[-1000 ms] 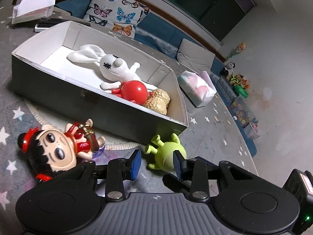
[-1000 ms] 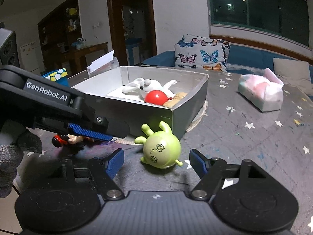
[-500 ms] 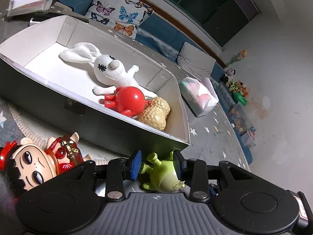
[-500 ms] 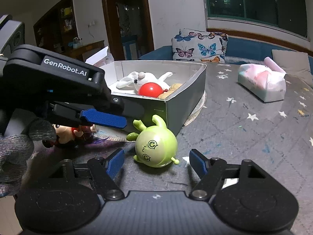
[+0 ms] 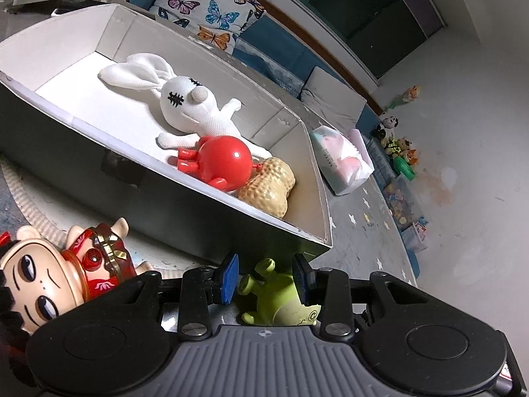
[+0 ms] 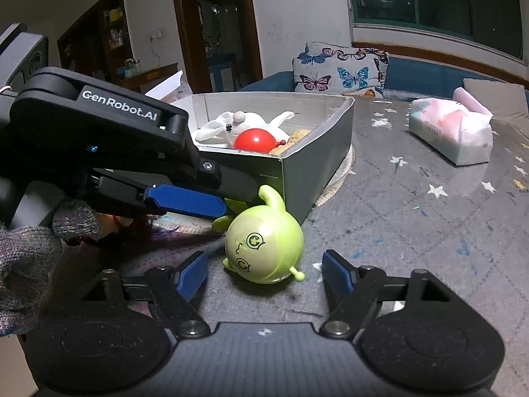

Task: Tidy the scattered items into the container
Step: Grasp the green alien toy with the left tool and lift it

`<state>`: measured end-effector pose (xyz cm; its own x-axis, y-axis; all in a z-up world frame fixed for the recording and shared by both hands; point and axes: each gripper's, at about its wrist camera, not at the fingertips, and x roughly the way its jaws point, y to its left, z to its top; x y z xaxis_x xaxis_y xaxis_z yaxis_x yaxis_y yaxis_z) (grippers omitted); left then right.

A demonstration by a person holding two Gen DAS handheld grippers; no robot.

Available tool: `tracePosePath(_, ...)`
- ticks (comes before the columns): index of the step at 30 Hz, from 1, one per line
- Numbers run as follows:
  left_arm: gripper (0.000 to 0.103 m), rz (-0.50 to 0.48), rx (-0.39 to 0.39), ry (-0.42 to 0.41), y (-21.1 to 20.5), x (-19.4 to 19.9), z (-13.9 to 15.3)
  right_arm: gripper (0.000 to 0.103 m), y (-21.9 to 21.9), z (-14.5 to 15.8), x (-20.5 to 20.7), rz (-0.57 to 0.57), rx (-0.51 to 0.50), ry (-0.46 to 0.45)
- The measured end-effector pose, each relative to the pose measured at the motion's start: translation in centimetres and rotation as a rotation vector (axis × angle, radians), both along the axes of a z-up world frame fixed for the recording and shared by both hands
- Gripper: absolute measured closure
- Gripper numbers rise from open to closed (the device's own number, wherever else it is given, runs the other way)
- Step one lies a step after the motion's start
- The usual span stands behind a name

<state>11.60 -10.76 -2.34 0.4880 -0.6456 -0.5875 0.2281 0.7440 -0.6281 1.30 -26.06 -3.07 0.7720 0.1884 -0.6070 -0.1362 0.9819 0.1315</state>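
Now we are seeing the grey box (image 5: 185,221) holding the white rabbit (image 5: 195,109), red ball toy (image 5: 224,162) and peanut (image 5: 267,188). At its six o'clock the green toy (image 6: 264,248) is lying on the mat. Our left gripper (image 5: 264,276) is straddling it without clearly pressing; our right gripper (image 6: 264,273) is opening, not touching it.
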Motion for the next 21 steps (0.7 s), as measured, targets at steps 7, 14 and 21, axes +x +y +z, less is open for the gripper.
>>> tracePosePath(7, 0.065, -0.003, -0.021, 0.028, 0.1, 0.41, -0.57, 0.006, 0.35, -0.14, 0.2, 0.031, 0.013, 0.003)
tracePosePath(14, 0.069, -0.005, -0.036, 0.04, 0.21, 0.56, -0.76, 0.0, 0.59, -0.12, 0.4, 0.047, 0.014, 0.012)
tracePosePath(21, 0.075, -0.007, -0.061, 0.054, 0.44, 0.74, -1.02, 0.0, 0.59, -0.18, 0.52, 0.047, 0.018, 0.007)
